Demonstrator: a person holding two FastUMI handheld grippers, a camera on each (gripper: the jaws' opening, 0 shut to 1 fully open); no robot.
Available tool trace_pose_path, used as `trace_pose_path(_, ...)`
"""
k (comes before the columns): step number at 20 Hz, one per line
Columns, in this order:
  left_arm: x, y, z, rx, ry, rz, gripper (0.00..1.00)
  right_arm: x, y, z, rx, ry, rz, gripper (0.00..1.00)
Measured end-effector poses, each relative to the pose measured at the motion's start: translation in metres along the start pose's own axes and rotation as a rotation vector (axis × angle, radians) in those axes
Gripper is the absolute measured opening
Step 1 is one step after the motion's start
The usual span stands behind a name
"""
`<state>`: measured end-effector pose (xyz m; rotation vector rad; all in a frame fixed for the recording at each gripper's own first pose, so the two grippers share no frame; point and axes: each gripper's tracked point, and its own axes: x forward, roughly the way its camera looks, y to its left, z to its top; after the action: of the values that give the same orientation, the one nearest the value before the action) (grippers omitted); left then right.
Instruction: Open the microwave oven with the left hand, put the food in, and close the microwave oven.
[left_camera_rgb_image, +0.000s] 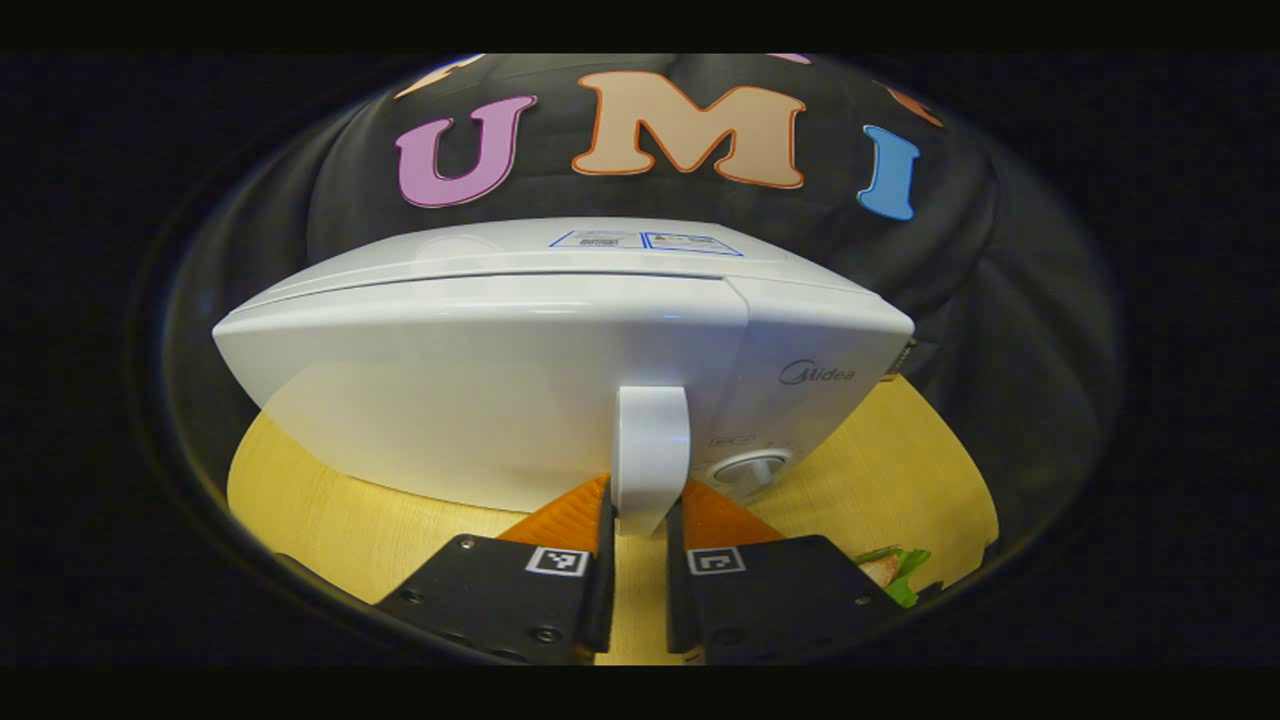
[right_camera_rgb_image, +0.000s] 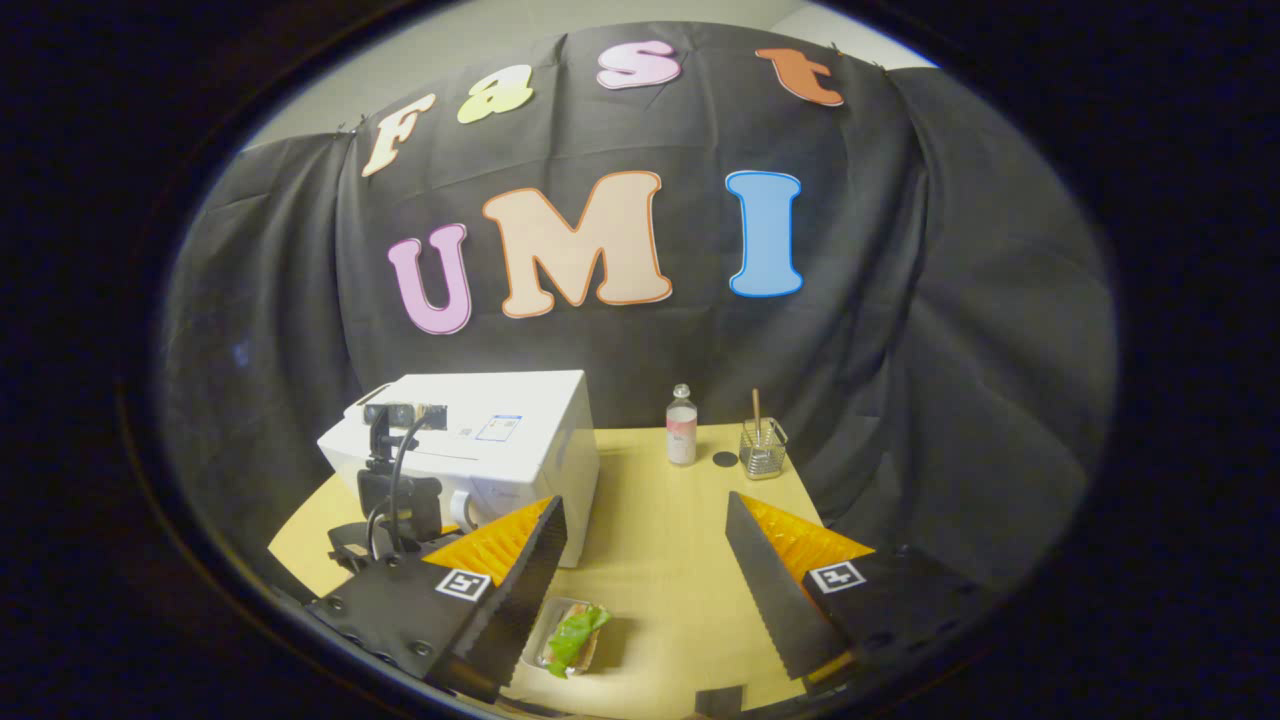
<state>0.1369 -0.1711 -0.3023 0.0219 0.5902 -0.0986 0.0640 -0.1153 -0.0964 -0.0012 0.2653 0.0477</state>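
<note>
I have the microwave oven (left_camera_rgb_image: 520, 390) square ahead in the left gripper view, white, its door shut flush, sitting on the left part of the pale wooden surface (right_camera_rgb_image: 660, 520); from the right gripper view it stands to the far left, with the left rig right in front of it. My left hand-held gripper (left_camera_rgb_image: 640, 510) has its fingers on either side of the door handle (left_camera_rgb_image: 650, 455), close against it, and I read them as clamped on it. So I judge the opening step is in hand and the door not yet swung. The next move calls for a pull toward me along the door's arc, keeping the grip square so the handle does not slip out.

My right hand-held gripper (right_camera_rgb_image: 640, 560) hangs over the near side of the surface with its fingers spread wide, holding nothing. The food (right_camera_rgb_image: 572, 638), something leafy green in a small tray, lies just below and between those fingers, near the front edge, ready for pickup once the door is open.
</note>
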Motion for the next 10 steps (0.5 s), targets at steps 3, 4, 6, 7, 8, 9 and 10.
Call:
trace_pose_path(3,0.000,0.000,0.000,0.006,0.000,-0.005,0.20,-0.004,-0.006,-0.007,-0.001,0.014,-0.007,0.92)
trace_pose_path(4,0.000,-0.001,0.000,0.008,0.000,-0.012,0.22,-0.006,-0.006,-0.009,0.001,0.014,-0.006,0.92)
trace_pose_path(6,-0.001,-0.001,-0.001,0.003,-0.003,-0.021,0.22,-0.008,-0.006,-0.012,0.003,0.014,-0.004,0.92)
trace_pose_path(7,-0.001,-0.001,0.000,-0.001,-0.006,-0.019,0.22,-0.009,-0.005,-0.014,0.003,0.018,-0.001,0.92)
trace_pose_path(8,-0.001,-0.001,0.000,-0.006,-0.010,-0.013,0.22,-0.011,-0.004,-0.017,0.001,0.025,0.001,0.92)
trace_pose_path(9,-0.001,0.000,-0.001,-0.012,-0.010,-0.004,0.22,-0.013,-0.002,-0.019,-0.001,0.027,0.006,0.92)
trace_pose_path(10,-0.001,0.000,0.000,-0.016,-0.013,0.002,0.20,-0.015,0.001,-0.020,-0.004,0.027,0.012,0.92)
